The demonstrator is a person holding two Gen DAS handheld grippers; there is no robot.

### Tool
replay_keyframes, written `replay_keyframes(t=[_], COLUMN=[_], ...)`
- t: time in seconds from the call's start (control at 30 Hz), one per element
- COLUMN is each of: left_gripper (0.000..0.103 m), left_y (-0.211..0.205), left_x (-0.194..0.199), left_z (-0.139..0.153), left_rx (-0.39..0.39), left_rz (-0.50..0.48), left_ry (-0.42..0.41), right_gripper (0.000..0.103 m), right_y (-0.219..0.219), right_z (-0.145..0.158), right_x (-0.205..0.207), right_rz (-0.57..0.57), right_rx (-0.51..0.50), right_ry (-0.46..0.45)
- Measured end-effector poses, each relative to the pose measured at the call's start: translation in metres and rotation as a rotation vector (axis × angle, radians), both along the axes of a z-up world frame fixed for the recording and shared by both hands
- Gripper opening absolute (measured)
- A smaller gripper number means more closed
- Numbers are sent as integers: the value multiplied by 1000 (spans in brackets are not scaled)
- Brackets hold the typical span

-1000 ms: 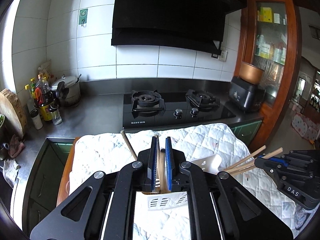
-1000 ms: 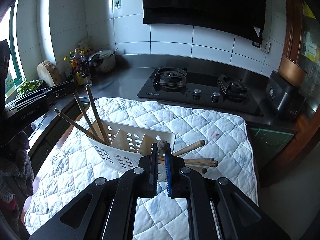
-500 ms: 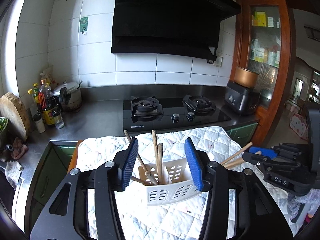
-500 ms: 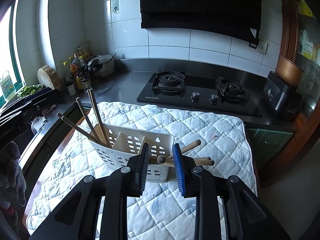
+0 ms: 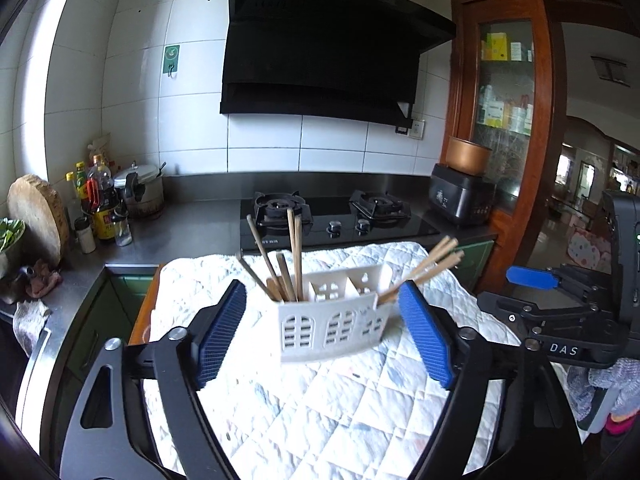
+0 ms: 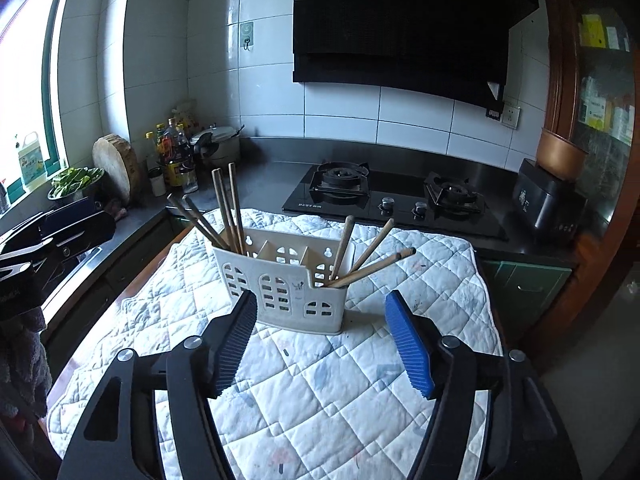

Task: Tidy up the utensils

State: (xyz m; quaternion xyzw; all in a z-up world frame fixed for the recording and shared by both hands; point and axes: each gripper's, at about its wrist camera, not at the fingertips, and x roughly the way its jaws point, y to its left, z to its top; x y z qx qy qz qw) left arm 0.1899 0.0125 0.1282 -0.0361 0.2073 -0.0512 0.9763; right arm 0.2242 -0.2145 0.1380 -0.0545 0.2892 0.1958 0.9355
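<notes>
A white plastic utensil holder stands upright on the quilted mat. Several wooden chopsticks stand in its left compartment. More wooden sticks lean out of its right compartment. My left gripper is open and empty, pulled back in front of the holder. My right gripper is open and empty, also short of the holder. The right gripper body shows at the right of the left wrist view.
A gas hob lies behind the mat. Bottles, a pot and a round wooden board stand on the left counter. A black appliance sits at the right by a wooden cabinet.
Both grippers opened, let go of the sticks they held in the holder, and drew back from it. The sticks now rest in the holder.
</notes>
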Motion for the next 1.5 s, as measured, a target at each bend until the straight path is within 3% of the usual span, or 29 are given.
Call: replay_keyframes(t=[0.13,0.4,0.93,1.5], left_gripper=[86,89,93,93], left_y=[-1,3,9,4], left_x=[-25,-61,-102,-122], left_z=[-19,-51,-82,-84], left_rx=[-3,-10,-42,-21], left_rz=[-5,34,73,88], left_ry=[14,51,88,93], right_gripper=[84,91,96,96], right_y=[-1,-8,-12,-15], right_z=[-13,-41,-70,-80], right_x=[-29,-65,-104,-123], right_rz=[-13,-43,-87,-92], right_rx=[-4,40,54,58], right_ry=[-24,-6,26,35])
